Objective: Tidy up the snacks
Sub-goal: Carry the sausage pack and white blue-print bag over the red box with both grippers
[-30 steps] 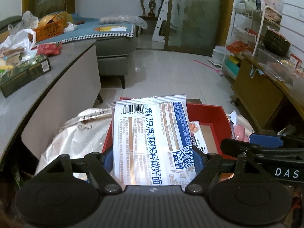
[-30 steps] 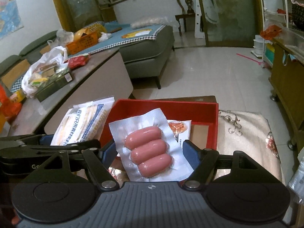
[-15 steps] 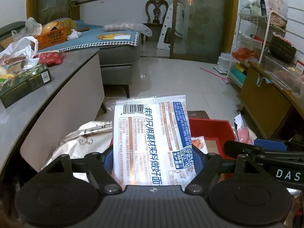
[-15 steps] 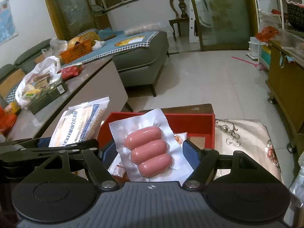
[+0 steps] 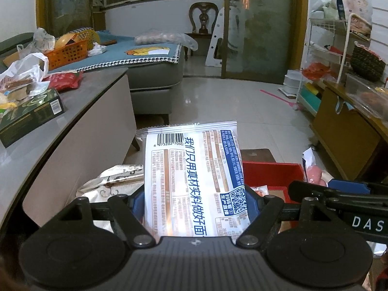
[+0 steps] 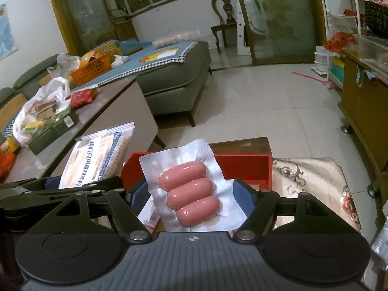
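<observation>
**A:** What is the left gripper [image 5: 195,203] doing?

**B:** Its two blue fingers [image 5: 137,205] are pinching a flat noodle packet [image 5: 194,179]. The packet stands up in the middle of the left view, with a barcode at its top and a little square code near its bottom right.

**A:** And the right gripper [image 6: 191,198]?

**B:** It is pinching a clear pack of sausages [image 6: 189,191]. Three pink sausages lie side by side in it, in the lower middle of the right view.

**A:** Where is the red box [image 6: 245,165]?

**B:** Just behind the sausages in the right view. In the left view it peeks out at the right of the noodle packet. A small packet [image 6: 150,215] lies inside it, I think, but it is mostly hidden.

**A:** What is under the box?

**B:** A shiny cloth with curly patterns [image 6: 312,181], at the right of the frame.

**A:** Anything else?

**B:** A gray counter [image 5: 80,118] at the left holds a dark green box [image 5: 29,114] and a white bag [image 5: 23,72]. An orange basket [image 5: 66,53] sits at the upper left.
</observation>
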`<action>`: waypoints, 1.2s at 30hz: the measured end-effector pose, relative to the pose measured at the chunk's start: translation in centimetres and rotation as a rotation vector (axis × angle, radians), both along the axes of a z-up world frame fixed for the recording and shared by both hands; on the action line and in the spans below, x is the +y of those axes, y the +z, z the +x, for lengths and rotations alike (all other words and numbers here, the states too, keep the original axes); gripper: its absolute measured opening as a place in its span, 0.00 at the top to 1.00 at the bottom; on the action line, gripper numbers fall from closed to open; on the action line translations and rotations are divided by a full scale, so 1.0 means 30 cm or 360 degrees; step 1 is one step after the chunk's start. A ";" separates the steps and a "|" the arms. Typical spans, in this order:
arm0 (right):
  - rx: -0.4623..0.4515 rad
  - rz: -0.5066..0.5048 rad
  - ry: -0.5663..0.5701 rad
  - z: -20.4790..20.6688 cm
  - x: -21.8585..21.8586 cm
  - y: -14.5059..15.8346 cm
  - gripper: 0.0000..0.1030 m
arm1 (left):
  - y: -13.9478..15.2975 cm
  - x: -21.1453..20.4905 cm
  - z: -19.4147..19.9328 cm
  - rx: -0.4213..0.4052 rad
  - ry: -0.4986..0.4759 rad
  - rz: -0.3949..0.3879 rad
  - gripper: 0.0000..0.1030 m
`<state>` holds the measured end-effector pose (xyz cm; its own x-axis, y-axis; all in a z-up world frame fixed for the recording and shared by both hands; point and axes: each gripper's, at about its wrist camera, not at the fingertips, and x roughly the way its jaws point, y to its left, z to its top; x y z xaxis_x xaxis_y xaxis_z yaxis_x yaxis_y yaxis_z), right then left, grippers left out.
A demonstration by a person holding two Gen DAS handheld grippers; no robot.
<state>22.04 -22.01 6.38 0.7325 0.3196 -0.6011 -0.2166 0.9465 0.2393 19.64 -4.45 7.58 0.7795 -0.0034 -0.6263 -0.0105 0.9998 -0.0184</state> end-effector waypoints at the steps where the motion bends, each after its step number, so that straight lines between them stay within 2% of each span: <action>1: 0.0002 0.0002 -0.0004 0.005 -0.001 -0.002 0.23 | -0.001 -0.002 0.004 -0.0003 0.0003 0.0000 0.33; 36: 0.0099 -0.0020 0.0000 0.126 0.007 -0.085 0.23 | -0.102 -0.031 0.135 0.0093 0.0066 0.0030 0.33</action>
